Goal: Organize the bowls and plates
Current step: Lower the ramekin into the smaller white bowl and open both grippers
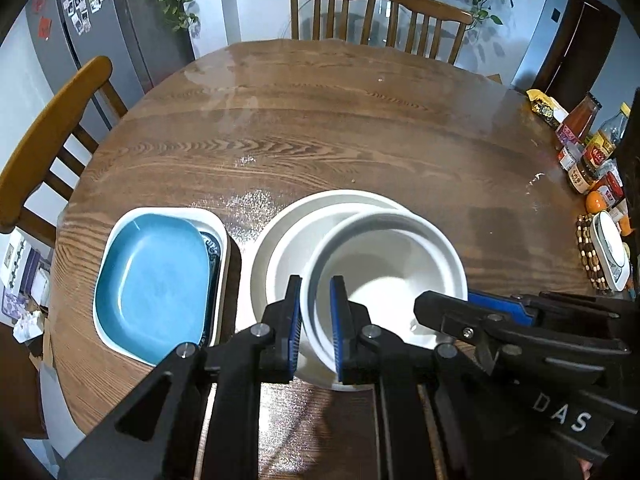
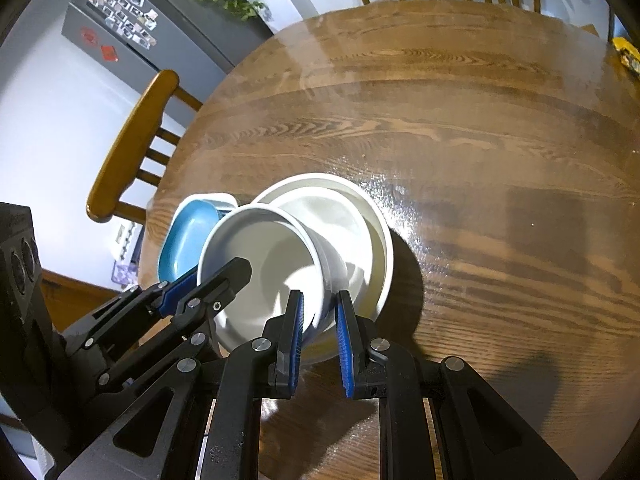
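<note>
Both hand-held grippers clamped on small bowl [image 1: 384, 264] rim: left [image 1: 316, 328] near side, right [image 2: 320, 340] opposite. Bowl tilted inside big bowl [image 2: 372, 224] on tabletop [image 1: 340, 128], beside blue plate [image 1: 156, 280].

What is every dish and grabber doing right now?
left gripper: shut on the white bowl's rim.
right gripper: shut on the same bowl's rim, other side.
white bowl: held by both, tilted, over the bigger dish.
big white dish: sitting on the table, under the bowl.
blue plate: lying in the white tray.
white tray: flat on the table, beside the big dish.
</note>
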`<state>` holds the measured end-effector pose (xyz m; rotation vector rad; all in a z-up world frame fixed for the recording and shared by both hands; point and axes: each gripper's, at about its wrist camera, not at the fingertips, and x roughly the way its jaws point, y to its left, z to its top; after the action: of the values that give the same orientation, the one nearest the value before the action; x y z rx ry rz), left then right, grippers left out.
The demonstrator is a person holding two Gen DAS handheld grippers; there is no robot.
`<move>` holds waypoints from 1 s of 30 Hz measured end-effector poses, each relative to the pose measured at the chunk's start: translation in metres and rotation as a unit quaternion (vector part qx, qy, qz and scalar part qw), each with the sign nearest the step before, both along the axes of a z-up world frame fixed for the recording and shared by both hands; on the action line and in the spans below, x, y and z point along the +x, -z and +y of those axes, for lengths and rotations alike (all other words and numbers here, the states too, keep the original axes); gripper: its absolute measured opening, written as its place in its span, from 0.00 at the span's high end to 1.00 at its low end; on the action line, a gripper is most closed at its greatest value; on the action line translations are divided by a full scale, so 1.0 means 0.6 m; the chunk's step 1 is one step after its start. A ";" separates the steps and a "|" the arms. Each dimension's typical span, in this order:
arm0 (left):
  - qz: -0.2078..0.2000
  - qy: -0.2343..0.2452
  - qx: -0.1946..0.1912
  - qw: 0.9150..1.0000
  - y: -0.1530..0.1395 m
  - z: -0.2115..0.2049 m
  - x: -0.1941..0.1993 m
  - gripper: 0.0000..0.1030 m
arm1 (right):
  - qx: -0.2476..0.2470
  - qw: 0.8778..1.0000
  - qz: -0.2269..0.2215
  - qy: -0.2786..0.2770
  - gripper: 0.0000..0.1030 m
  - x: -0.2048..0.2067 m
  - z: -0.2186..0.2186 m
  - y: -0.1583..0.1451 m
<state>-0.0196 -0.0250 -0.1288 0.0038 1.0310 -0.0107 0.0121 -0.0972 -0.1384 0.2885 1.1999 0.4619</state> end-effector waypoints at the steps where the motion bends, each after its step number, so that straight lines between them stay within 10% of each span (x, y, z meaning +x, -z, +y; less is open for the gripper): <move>1: 0.001 0.000 0.000 1.000 0.002 0.001 0.001 0.90 | 0.000 1.000 0.001 0.000 0.83 0.001 0.002 0.002; 30: 0.041 -0.005 -0.006 0.999 0.038 0.004 0.034 0.90 | -0.008 0.999 0.032 -0.001 0.83 0.033 0.021 0.034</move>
<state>0.0008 -0.0224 -0.1516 -0.0126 1.1124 -0.0086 0.0318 -0.0847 -0.1587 0.2895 1.2669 0.4472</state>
